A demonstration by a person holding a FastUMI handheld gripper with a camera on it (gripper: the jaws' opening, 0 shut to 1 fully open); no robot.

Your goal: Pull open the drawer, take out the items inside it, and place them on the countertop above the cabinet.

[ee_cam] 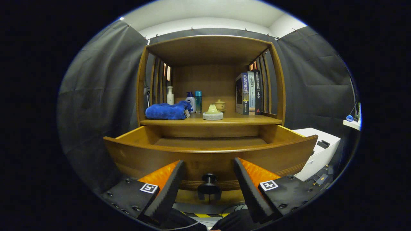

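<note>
A wooden drawer [210, 157] stands pulled out toward me below the cabinet's countertop [244, 120]. What I see of its inside is bare wood. Its dark round knob [209, 178] sits between my two fingers. My gripper [208, 165] is open, the fingers wide apart on either side of the knob and touching nothing. On the countertop lie a folded blue towel [167, 111] at the left and a pale green lidded piece on a white round base [213, 113] in the middle.
Behind the towel stand a white pump bottle [170, 95], a white-and-blue bottle [191, 100] and a teal can [198, 101]. A small ceramic pot [220, 105] and upright books [249, 93] fill the right. A white box [321, 150] sits right of the drawer.
</note>
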